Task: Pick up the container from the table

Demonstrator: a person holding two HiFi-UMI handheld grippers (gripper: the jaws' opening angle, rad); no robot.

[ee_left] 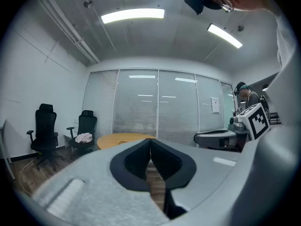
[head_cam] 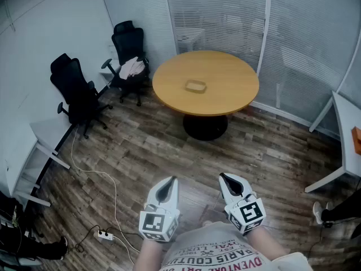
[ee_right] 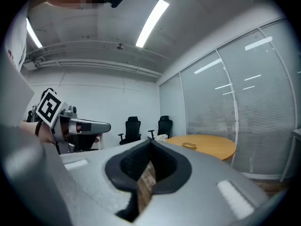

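Note:
A small, shallow tan container lies near the middle of the round wooden table, far ahead of me. In the right gripper view the container shows as a low shape on the table. Both grippers are held close to my body, well short of the table. My left gripper is shut with its dark pads meeting, nothing between them. The right gripper is likewise shut and empty, its pads touching at the tip. The table shows just over the left jaws.
Two black office chairs stand at the left, one with a cloth on its seat. A white cable and power strip lie on the wood floor. White desks sit at the left and right. Glass walls with blinds enclose the back.

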